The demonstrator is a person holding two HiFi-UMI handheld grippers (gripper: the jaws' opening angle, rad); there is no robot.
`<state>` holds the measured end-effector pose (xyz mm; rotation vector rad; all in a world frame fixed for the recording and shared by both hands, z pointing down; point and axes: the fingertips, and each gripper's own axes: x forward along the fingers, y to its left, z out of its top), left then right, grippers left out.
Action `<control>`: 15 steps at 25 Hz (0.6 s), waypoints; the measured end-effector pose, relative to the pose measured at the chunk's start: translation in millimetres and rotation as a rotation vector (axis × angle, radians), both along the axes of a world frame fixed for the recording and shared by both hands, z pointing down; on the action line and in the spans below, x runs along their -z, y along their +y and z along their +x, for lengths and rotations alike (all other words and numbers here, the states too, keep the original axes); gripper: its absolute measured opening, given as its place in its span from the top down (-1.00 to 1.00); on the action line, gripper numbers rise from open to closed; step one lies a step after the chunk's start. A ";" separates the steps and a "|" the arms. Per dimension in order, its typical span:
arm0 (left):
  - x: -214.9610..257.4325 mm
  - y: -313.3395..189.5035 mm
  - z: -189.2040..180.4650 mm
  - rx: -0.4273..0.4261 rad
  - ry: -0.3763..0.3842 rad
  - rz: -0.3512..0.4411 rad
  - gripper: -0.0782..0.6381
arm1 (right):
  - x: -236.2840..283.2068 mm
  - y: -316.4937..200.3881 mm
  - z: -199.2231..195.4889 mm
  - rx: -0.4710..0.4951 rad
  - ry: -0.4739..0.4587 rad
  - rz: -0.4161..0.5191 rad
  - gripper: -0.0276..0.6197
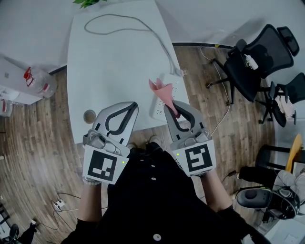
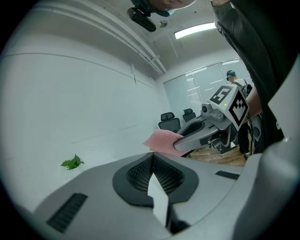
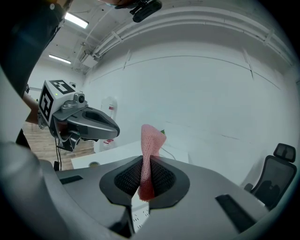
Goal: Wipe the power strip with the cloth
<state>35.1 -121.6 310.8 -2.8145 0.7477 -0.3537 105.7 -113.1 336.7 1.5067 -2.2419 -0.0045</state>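
Observation:
The white power strip point(image 1: 158, 106) lies near the front right edge of the white table point(image 1: 109, 62), and its grey cable point(image 1: 125, 19) loops toward the far side. My right gripper point(image 1: 171, 106) hangs over the strip, shut on a pink cloth point(image 1: 162, 91) that sticks up beyond the tips. In the right gripper view the cloth point(image 3: 149, 151) is pinched upright between the pads, and a bit of the strip point(image 3: 140, 216) shows below. My left gripper point(image 1: 132, 106) is shut and holds nothing, over the table edge to the left of the strip. The left gripper view shows the cloth point(image 2: 162, 140) too.
A small round object point(image 1: 89, 116) sits at the table's front left corner. Black office chairs point(image 1: 259, 59) stand to the right on the wooden floor. Water jugs point(image 1: 40, 81) stand left of the table. A green plant point(image 1: 88, 2) is at the far edge.

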 end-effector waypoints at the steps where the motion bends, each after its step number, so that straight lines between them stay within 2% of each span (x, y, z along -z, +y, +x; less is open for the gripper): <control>1: -0.1 0.4 -0.6 0.002 0.000 -0.001 0.74 | -0.4 0.8 -0.5 0.000 -0.001 -0.001 0.75; 15: 1.1 5.3 1.0 0.003 -0.006 0.006 0.74 | 0.4 3.2 -1.9 0.005 -0.006 0.005 0.75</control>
